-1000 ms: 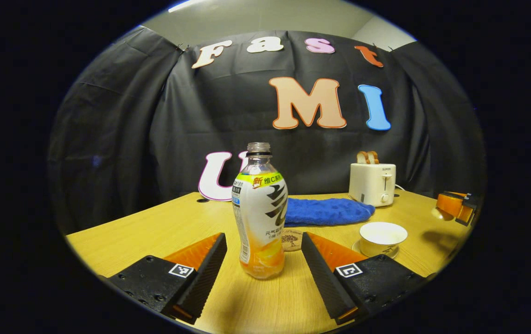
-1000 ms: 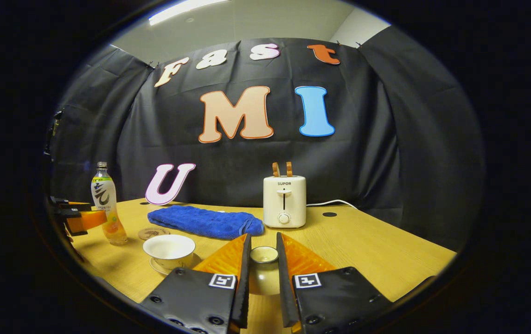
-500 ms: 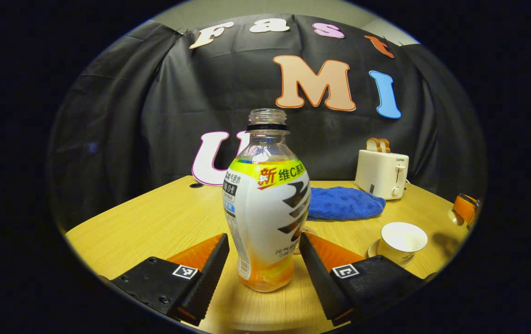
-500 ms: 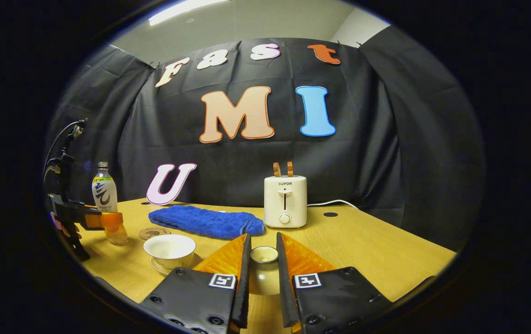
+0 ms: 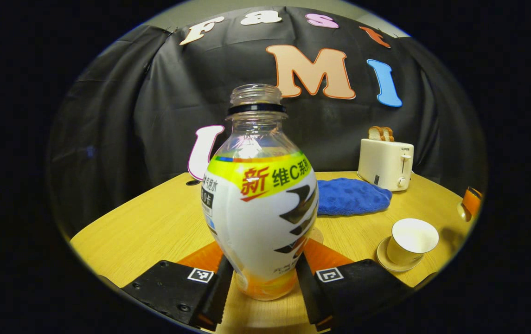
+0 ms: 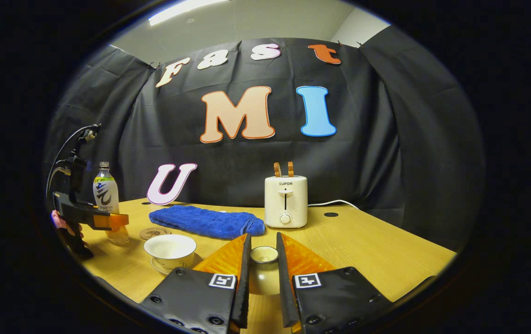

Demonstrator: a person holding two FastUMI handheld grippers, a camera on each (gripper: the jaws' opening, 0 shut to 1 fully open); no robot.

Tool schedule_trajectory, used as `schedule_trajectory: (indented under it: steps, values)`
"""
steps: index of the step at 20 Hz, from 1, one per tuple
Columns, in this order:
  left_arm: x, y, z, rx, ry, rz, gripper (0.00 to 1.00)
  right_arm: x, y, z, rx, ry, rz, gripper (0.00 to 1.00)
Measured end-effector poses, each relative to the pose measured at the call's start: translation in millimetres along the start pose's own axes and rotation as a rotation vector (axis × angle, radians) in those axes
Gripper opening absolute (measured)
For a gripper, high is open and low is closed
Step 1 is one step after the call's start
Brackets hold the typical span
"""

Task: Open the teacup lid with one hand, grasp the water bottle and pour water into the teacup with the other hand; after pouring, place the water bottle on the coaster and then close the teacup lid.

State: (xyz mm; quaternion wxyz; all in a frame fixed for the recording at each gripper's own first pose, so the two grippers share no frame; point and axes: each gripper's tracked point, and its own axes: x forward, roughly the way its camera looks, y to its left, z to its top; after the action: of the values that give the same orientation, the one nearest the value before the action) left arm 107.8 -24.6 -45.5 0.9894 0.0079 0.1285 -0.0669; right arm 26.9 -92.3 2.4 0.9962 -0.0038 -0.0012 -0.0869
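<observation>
Water bottle [image 5: 260, 204] upright btwn left gripper [image 5: 261, 290] fingers, both touching; right gripper [image 6: 262, 278] clamped on lid [image 6: 264, 269].

Cloth-walled booth [image 6: 386, 153], wooden table [image 6: 362, 246]

**Bottle upright, cup open, lid lifted**

Water bottle [image 5: 260, 204]: uncapped, clear neck, white label, orange liquid low down, standing on the bench. Coaster [image 6: 153, 232]: round, just beside the bottle's base. Teacup [image 6: 169, 250]: white, on its saucer, open, near the coaster. Teacup lid [image 6: 264, 270]: upright, knob on top.
</observation>
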Motion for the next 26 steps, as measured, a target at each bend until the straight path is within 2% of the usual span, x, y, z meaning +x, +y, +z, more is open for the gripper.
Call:
schedule_trajectory:
  steps: [3,6,11,13,18,23,26]
  values:
    - [0,3,-1,0.023,0.014,0.008,0.57,0,0,1,0.001,0.000,0.000,0.31]
    - [-8,9,11,0.109,-0.009,0.044,0.52,1,-1,-2,0.001,0.000,0.000,0.31]
    - [-31,11,64,0.494,-0.110,0.118,0.54,2,0,0,0.000,0.000,0.001,0.31]
    - [-36,11,79,0.653,-0.126,0.140,0.52,2,-2,0,0.001,0.001,-0.001,0.31]
    - [-35,7,79,1.030,-0.112,0.181,0.52,3,-13,0,0.000,-0.001,-0.022,0.32]
    - [-19,3,52,1.314,-0.052,0.191,0.52,4,-19,0,0.000,-0.002,-0.035,0.31]
    - [-14,6,41,1.390,-0.016,0.178,0.53,4,-20,0,-0.001,-0.002,-0.040,0.31]
